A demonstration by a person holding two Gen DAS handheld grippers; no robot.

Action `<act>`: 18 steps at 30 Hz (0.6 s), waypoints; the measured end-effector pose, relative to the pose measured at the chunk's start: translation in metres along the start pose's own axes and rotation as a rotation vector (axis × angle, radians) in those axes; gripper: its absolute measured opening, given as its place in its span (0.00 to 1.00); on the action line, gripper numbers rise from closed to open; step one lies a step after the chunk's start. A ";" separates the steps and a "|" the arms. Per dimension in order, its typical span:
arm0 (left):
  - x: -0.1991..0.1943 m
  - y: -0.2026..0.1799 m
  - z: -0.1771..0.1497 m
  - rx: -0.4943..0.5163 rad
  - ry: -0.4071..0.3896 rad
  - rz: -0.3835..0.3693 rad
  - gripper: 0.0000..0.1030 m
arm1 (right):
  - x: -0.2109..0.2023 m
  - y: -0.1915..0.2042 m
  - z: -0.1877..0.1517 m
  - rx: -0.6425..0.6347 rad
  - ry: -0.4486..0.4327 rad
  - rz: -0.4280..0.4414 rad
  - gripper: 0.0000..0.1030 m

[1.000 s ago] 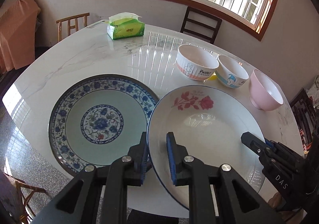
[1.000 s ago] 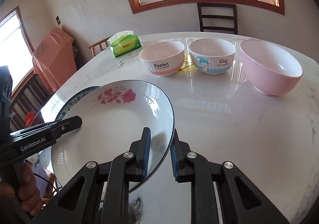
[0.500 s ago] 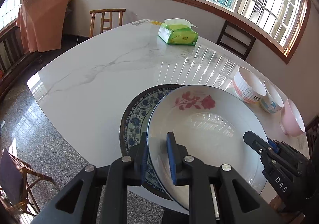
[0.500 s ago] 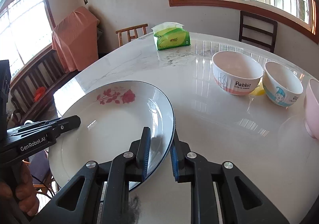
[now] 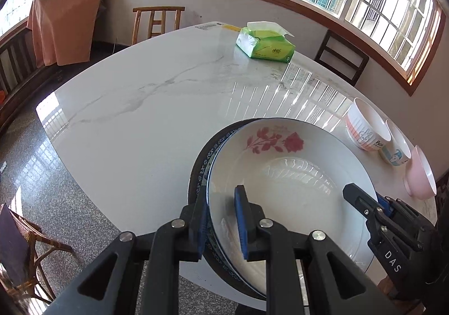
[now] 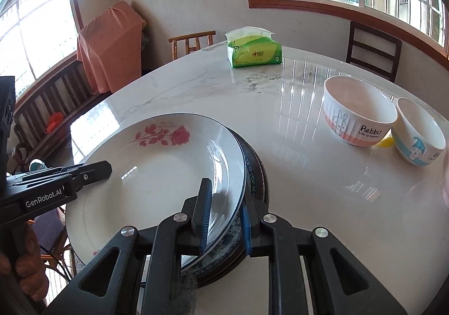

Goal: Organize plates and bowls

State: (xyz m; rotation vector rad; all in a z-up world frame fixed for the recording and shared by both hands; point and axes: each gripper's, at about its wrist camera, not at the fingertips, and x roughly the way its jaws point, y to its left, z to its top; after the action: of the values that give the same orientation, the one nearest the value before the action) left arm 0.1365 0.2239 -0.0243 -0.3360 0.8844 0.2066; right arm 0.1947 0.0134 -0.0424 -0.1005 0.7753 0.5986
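A white plate with a red rose [image 5: 291, 174] lies on top of the blue-patterned plate [image 5: 199, 172] near the table's front edge; only the lower plate's dark rim shows. My left gripper [image 5: 221, 219] is shut on the rose plate's left rim. My right gripper [image 6: 224, 219] is shut on its right rim [image 6: 238, 163], and the patterned plate's rim [image 6: 256, 174] shows beside it. The right gripper also shows in the left wrist view [image 5: 364, 202], the left one in the right wrist view [image 6: 84, 174].
A Rabbit bowl [image 6: 356, 113], a blue-figure bowl [image 6: 418, 132] and a pink bowl [image 5: 421, 174] stand in a row to the right. A green tissue pack [image 6: 254, 47] lies at the marble table's [image 5: 140, 107] far side. Chairs stand around the table.
Both grippers carried the rose plate leftward over the blue-patterned plate and lowered it; it now covers that plate almost fully. Both stay shut on its rim.
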 end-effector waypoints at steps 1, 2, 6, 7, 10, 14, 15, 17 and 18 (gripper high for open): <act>0.001 0.000 0.000 0.000 0.000 0.000 0.18 | 0.002 0.001 0.000 -0.005 -0.004 -0.003 0.17; 0.001 0.000 0.000 -0.001 0.000 0.000 0.18 | 0.002 0.001 0.000 -0.009 -0.009 -0.004 0.17; 0.000 -0.001 -0.001 0.013 -0.019 0.026 0.18 | 0.005 0.003 -0.001 -0.031 -0.027 -0.019 0.17; -0.003 -0.002 0.000 0.027 -0.043 0.033 0.17 | 0.005 0.006 -0.002 -0.052 -0.036 -0.036 0.17; -0.016 -0.011 0.002 0.067 -0.111 0.056 0.17 | 0.005 0.007 -0.003 -0.069 -0.055 -0.039 0.18; -0.027 -0.020 0.003 0.081 -0.146 0.044 0.17 | 0.012 0.001 -0.001 -0.042 -0.028 -0.024 0.20; -0.028 -0.021 0.002 0.082 -0.148 0.037 0.17 | 0.013 -0.002 -0.001 -0.026 -0.020 -0.008 0.20; -0.028 -0.025 -0.001 0.087 -0.132 -0.002 0.17 | 0.010 -0.010 0.001 0.012 -0.049 0.003 0.21; -0.027 -0.027 -0.003 0.090 -0.119 -0.029 0.17 | 0.006 -0.016 0.002 0.036 -0.083 0.006 0.21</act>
State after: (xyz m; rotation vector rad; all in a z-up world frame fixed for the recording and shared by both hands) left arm 0.1263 0.1965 0.0011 -0.2505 0.7684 0.1576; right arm 0.2078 0.0038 -0.0475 -0.0396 0.7059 0.5909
